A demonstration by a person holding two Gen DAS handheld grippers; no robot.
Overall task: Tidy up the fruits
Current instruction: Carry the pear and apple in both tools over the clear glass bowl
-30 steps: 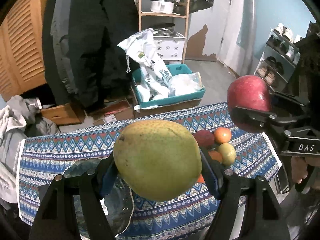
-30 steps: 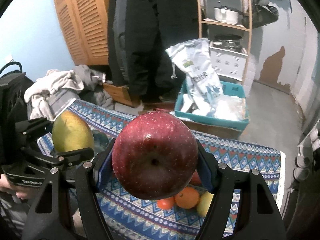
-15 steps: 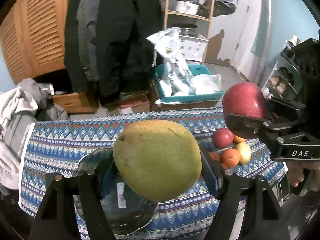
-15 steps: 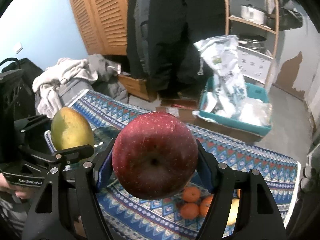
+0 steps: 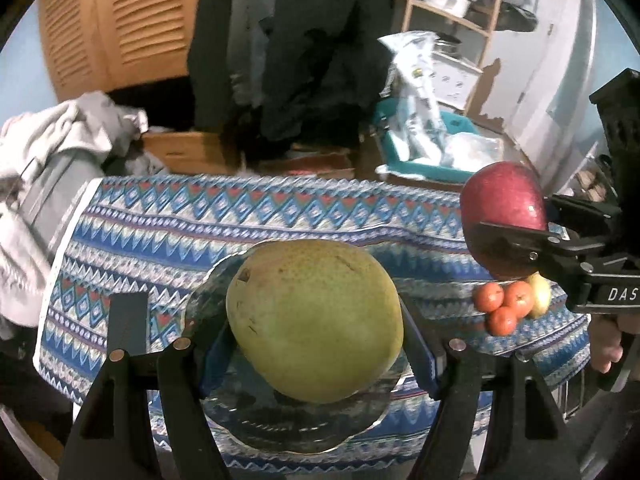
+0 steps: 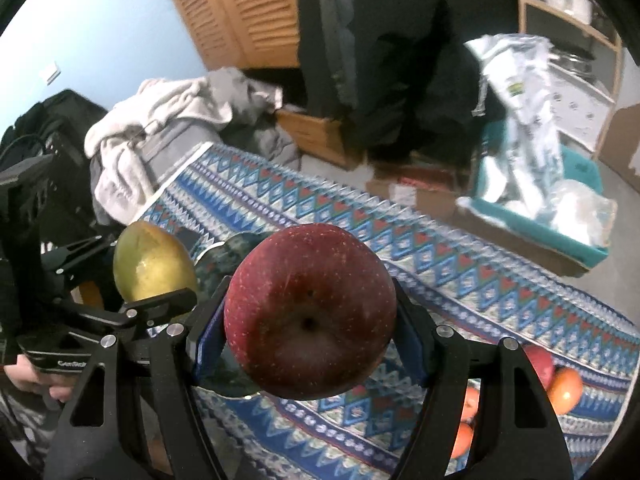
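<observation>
Worktop [image 5: 168,232] under blue patterned cloth; louvred doors [image 5: 108,20], hanging coats behind. My left tool [image 5: 316,344] pinches the mango [image 5: 316,320] above a glass plate [image 5: 224,408]. My right tool [image 6: 308,344] pinches the apple [image 6: 310,320]. Only the left view shows the yellow fruit [image 5: 540,300] among the oranges [image 5: 504,304].

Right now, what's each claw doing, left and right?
Left claw: closed on the green mango, above the glass plate.
Right claw: closed on the red apple.

Glass plate [image 5: 224,304] bare under mango [image 5: 316,320], oranges [image 5: 504,306] crowding tablecloth's [image 5: 200,224] right edge
</observation>
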